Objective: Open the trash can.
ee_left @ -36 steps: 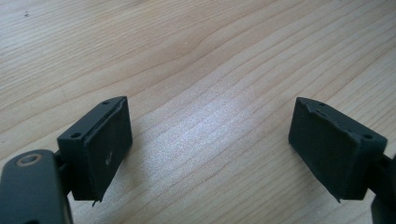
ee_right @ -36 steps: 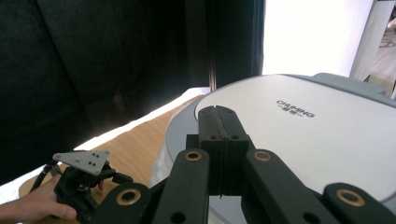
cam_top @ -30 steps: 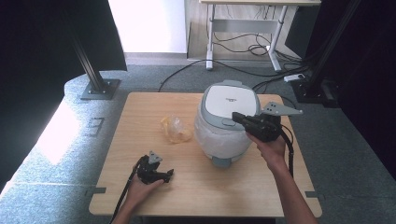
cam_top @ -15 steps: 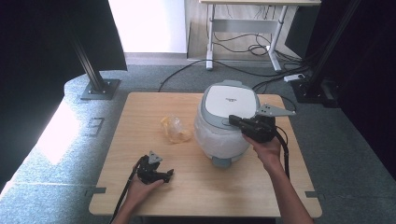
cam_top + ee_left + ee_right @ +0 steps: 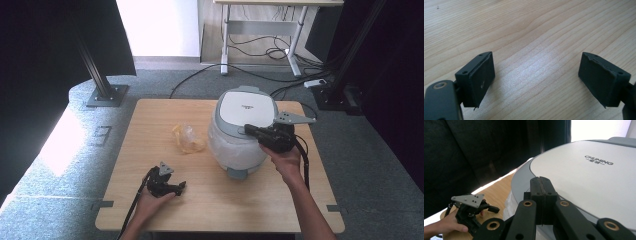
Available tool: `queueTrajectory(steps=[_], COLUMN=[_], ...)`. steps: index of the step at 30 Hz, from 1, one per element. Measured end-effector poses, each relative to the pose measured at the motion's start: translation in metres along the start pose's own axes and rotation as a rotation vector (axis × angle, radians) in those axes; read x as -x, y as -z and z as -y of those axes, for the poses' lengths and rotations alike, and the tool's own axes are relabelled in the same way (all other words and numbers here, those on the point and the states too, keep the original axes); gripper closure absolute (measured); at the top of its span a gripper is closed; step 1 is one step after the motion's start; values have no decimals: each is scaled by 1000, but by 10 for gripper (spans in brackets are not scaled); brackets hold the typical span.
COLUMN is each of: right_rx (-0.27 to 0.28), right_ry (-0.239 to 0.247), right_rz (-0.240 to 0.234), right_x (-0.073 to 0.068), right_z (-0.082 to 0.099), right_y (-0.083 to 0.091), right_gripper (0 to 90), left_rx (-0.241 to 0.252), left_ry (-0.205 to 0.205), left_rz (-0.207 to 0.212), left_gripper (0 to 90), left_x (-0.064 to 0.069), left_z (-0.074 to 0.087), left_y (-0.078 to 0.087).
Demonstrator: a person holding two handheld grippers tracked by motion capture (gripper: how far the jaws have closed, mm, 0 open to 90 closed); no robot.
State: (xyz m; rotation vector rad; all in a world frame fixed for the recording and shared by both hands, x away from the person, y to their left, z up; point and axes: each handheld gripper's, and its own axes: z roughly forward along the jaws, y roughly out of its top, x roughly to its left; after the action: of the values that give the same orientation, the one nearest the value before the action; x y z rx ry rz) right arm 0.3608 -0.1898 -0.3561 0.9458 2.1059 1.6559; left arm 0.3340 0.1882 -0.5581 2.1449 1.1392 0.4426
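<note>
A white and grey rice cooker (image 5: 243, 131) stands on the wooden table (image 5: 150, 120), right of centre. Its lid (image 5: 584, 177) is down. My right gripper (image 5: 248, 130) is shut with nothing between its pads, and its tip (image 5: 541, 180) rests on the front edge of the lid. My left gripper (image 5: 181, 186) lies low on the table near the front left edge. Its pads (image 5: 477, 77) stand wide apart over bare wood, so it is open and empty. The left gripper (image 5: 495, 209) and the hand holding it also show in the right gripper view.
A crumpled clear plastic bag with something yellow inside (image 5: 187, 138) lies left of the cooker. Black curtains and a stand (image 5: 102, 87) are at the back left. A desk frame with cables (image 5: 260, 35) stands beyond the table.
My right gripper has slid left across the cooker's lid edge and dropped slightly. The left hand and its gripper have stayed put.
</note>
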Motion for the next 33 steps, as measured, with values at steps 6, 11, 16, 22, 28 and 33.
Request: queueTrajectory(steps=[6,11,16,22,28,33], right_rx=[-8,-9,-12,-20,-22,-24], right_ry=[13,22,25,37,34,37], right_rz=[9,17,20,21,19,23], right_x=[-1,-3,-3,-4,-3,-4], right_z=[-1,-1,-1,-1,-2,-1], right_y=[0,0,0,0,0,0], right_gripper=[900,900,900,900,900,900], left_rx=[0,0,0,0,0,0], left_ry=[0,0,0,0,0,0], left_rz=[0,0,0,0,0,0], left_gripper=[133,133,133,132,133,133], left_x=[0,0,0,0,0,0], left_z=[0,0,0,0,0,0], left_y=[0,0,0,0,0,0])
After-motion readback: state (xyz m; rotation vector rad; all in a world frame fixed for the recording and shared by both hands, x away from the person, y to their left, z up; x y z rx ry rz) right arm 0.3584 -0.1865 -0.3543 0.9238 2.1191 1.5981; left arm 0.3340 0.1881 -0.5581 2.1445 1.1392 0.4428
